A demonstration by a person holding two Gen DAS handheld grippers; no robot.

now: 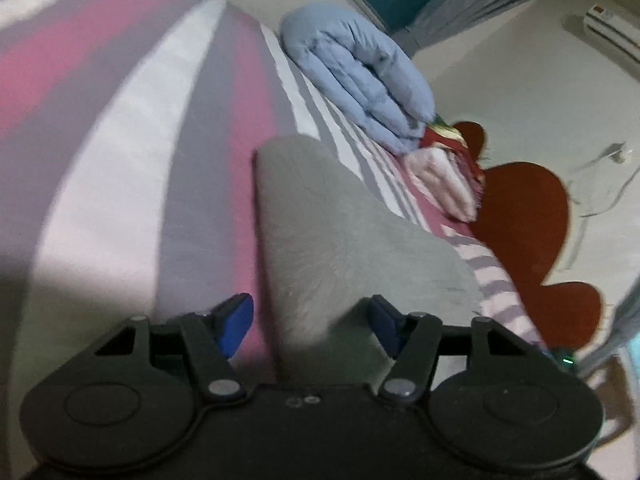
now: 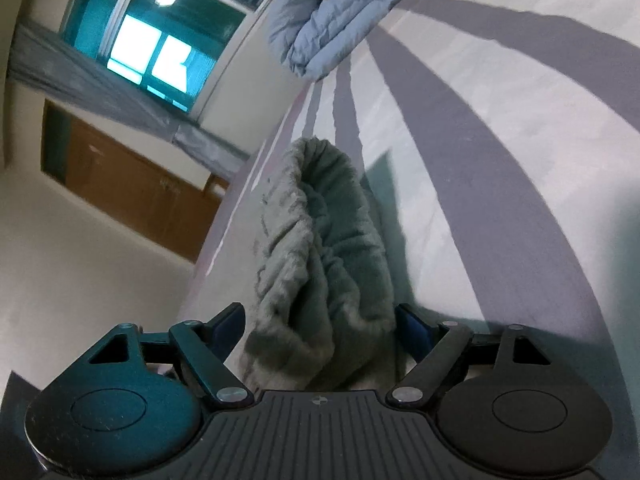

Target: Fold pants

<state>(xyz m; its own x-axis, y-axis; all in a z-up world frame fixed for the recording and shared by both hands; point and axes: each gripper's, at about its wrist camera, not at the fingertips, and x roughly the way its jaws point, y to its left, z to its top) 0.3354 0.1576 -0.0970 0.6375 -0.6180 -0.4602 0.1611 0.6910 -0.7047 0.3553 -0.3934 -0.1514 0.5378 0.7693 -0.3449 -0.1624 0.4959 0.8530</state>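
Note:
The grey fleece pants (image 1: 344, 240) lie on the striped bedsheet (image 1: 120, 140). In the left wrist view a flat grey part of them runs back between my blue fingers (image 1: 236, 316), and my left gripper (image 1: 310, 320) stands open around the cloth. In the right wrist view the gathered elastic waistband (image 2: 320, 248) bunches up between the blue fingers (image 2: 412, 326). My right gripper (image 2: 320, 328) also stands wide around the cloth, jaws apart. The rest of the pants is hidden under the gripper bodies.
A folded light blue quilt (image 1: 360, 76) lies on the bed, also in the right wrist view (image 2: 336, 20). Folded pink and red cloths (image 1: 444, 176) sit beside it. A red rug (image 1: 528, 240) lies on the floor past the bed edge. A window (image 2: 156, 40) and a wooden cabinet (image 2: 132, 184) stand beyond.

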